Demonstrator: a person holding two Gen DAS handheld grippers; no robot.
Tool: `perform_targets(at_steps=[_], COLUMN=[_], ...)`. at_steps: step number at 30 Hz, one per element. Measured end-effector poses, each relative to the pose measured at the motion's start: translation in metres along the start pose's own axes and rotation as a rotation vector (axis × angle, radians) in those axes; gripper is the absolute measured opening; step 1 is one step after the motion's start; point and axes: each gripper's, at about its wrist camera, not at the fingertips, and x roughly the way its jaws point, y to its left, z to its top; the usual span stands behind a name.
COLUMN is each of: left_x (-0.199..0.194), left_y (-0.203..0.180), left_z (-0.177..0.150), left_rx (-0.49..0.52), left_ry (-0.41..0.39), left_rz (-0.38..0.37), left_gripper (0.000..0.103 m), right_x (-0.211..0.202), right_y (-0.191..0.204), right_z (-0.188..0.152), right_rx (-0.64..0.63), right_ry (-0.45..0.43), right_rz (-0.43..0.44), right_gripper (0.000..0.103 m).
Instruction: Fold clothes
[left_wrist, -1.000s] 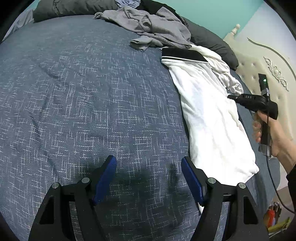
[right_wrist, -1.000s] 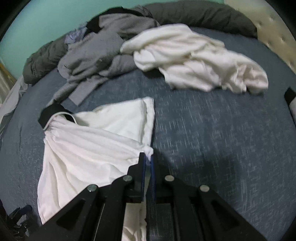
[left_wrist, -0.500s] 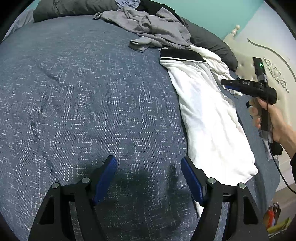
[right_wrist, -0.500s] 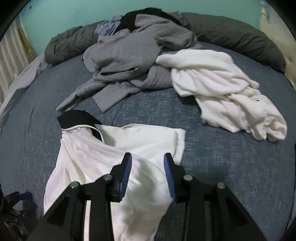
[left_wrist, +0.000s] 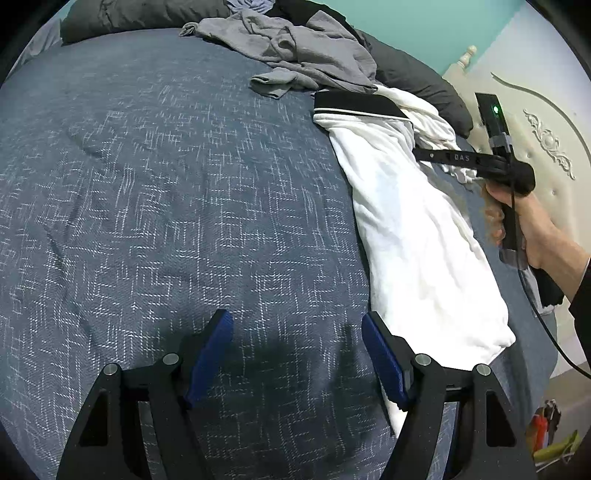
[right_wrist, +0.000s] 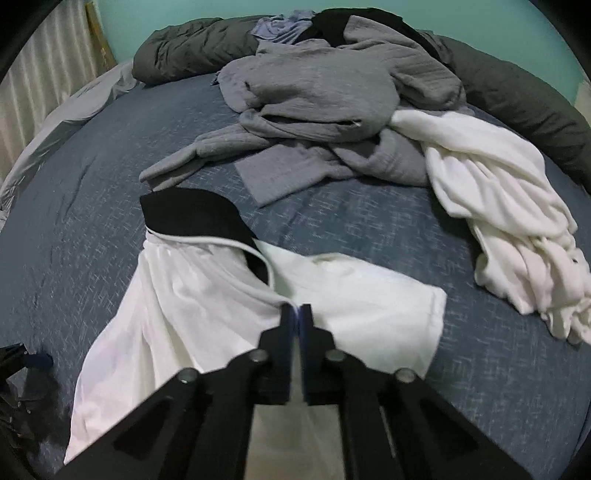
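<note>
A white garment with a black collar band (left_wrist: 413, 229) lies lengthwise on the dark blue bedspread (left_wrist: 166, 192); it also shows in the right wrist view (right_wrist: 192, 302). My left gripper (left_wrist: 297, 343) is open and empty, low over the bedspread just left of the garment's lower end. My right gripper (right_wrist: 297, 314) is shut on the white garment's edge near the black collar (right_wrist: 192, 218). The right gripper also shows in the left wrist view (left_wrist: 421, 153), held over the garment's upper part.
A heap of grey clothes (right_wrist: 325, 99) and a crumpled white garment (right_wrist: 509, 206) lie further back on the bed. A dark rolled duvet (right_wrist: 517, 92) runs along the far edge. A cream padded headboard (left_wrist: 535, 122) stands at the right.
My right gripper let go, moved up the garment toward the collar while open, and has now shut on the white fabric there. My left gripper has stayed open in place.
</note>
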Motion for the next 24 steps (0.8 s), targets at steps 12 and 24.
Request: perform_targets(at_steps=[12, 24], left_x=[0.0, 0.004], left_y=[0.0, -0.008], left_z=[-0.001, -0.003], left_rx=[-0.002, 0.015], left_ry=[0.004, 0.009], left_rz=[0.0, -0.002], left_gripper=[0.076, 0.076], right_x=[-0.001, -0.036], right_y=[-0.032, -0.067], right_z=[0.022, -0.033], right_rx=[0.174, 0.246], right_ry=[-0.005, 0.011], right_rz=[-0.106, 0.027], right_gripper=[0.005, 0.022])
